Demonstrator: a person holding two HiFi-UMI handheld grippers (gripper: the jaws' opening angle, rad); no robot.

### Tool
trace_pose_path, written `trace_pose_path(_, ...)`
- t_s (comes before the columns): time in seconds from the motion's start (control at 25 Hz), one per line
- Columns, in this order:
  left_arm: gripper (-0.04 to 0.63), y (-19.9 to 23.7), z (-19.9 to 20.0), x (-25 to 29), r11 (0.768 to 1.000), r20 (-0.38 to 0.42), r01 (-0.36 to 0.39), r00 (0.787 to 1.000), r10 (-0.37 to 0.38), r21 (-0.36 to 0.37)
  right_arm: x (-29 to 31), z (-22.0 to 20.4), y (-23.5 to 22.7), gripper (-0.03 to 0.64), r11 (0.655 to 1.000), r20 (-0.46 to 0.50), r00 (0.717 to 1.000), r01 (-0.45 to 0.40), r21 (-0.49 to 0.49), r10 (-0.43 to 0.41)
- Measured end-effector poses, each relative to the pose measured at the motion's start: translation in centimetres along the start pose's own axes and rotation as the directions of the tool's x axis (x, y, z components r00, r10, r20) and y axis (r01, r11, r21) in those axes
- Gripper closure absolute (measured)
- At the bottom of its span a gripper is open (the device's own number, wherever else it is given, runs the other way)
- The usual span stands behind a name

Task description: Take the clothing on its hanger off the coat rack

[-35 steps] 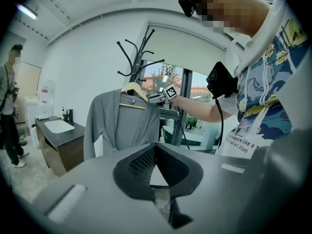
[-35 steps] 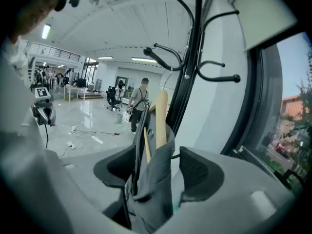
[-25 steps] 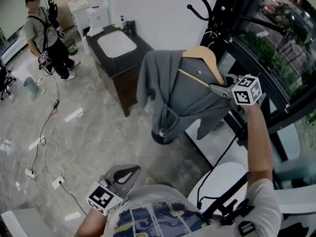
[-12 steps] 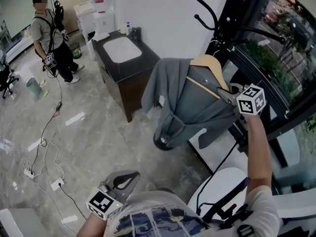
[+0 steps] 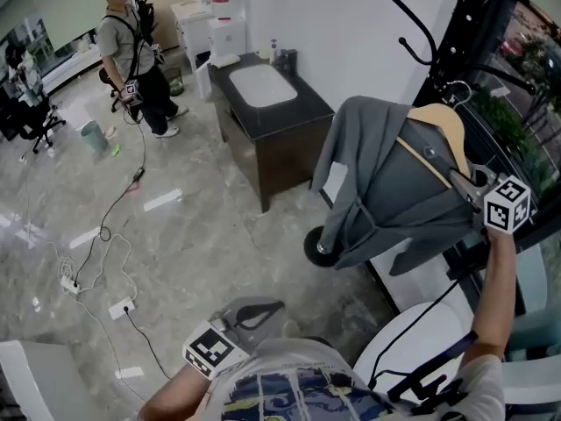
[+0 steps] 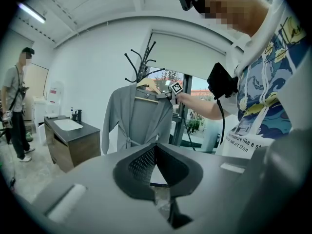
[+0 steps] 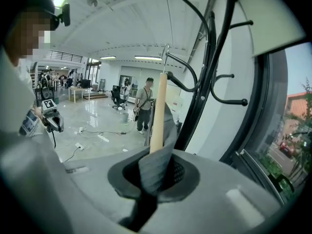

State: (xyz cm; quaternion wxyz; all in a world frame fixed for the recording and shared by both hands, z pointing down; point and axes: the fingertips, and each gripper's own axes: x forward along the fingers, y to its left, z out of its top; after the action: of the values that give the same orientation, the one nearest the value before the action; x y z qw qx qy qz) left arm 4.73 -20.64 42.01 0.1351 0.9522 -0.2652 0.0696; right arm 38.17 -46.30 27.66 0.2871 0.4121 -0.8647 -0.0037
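Note:
A grey robe (image 5: 386, 191) hangs on a wooden hanger (image 5: 438, 125) beside the black coat rack (image 5: 421, 29). My right gripper (image 5: 460, 181) is shut on the hanger's right shoulder, with grey cloth pinched in. In the right gripper view the wooden arm (image 7: 158, 111) and a fold of robe rise from between the closed jaws of the right gripper (image 7: 155, 167). The metal hook (image 7: 166, 52) is close to the rack's arms (image 7: 207, 77); I cannot tell whether it rests on one. My left gripper (image 5: 263, 310) is low by the person's chest, shut and empty. The left gripper view shows the robe (image 6: 139, 121) from afar.
A dark cabinet with a white basin (image 5: 280, 121) stands left of the rack. The rack's round base (image 5: 317, 248) sits on the marble floor. Cables and a power strip (image 5: 96, 253) lie on the floor. A person (image 5: 131, 51) stands far left. A window frame (image 5: 517, 86) is behind the rack.
The head view has swung, so the robe and rack now sit further right. My right gripper stays at the hanger's right shoulder. The left gripper has kept its place.

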Motion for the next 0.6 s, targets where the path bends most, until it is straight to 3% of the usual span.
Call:
trace_pose_path(0.16, 0.592, 0.0, -1.1, -2.1, 1.000, -0.008, 0.016, 1.000, -0.016, 0.009, -1.9, 1.2, 4.0, 0.597, 1.000, 0.035, 0.999, 0.023, -0.013, -0.023)
trace_pose_path(0.6, 0.592, -1.9, -2.6, -7.9, 0.996, -0.003, 0.079, 0.997, -0.079, 0.049, -5.7, 3.5, 18.1, 0.597, 1.000, 0.089, 0.996, -0.011, -0.022, 0.013)
